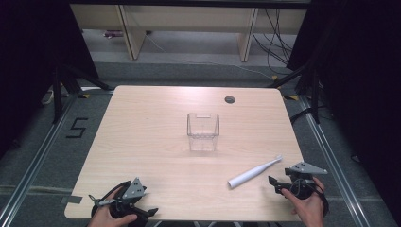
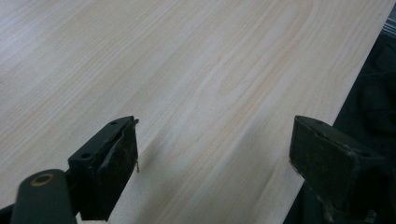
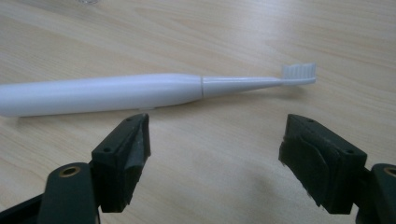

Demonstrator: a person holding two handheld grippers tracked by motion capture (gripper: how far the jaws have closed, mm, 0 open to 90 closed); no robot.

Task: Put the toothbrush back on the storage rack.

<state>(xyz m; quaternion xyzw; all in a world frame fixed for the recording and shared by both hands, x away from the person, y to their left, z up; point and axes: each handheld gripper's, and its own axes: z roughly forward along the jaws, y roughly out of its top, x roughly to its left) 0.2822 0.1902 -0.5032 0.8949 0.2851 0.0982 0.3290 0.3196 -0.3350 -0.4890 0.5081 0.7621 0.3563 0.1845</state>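
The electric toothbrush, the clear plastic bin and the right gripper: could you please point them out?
electric toothbrush (image 3: pixel 100 94), right gripper view, white handle.
clear plastic bin (image 1: pixel 203 141), high view, front wall.
right gripper (image 3: pixel 215 158), right gripper view, between open jaws.

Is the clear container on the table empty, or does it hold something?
Empty, apparently: the clear container stands upright with nothing visible inside; the toothbrush lies outside it on the table.

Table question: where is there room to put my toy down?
Lots of bare table lies left of the clear box, up to the left tool. Behind the box is free too. It is crowded near the right tool, where the white toothbrush lies.
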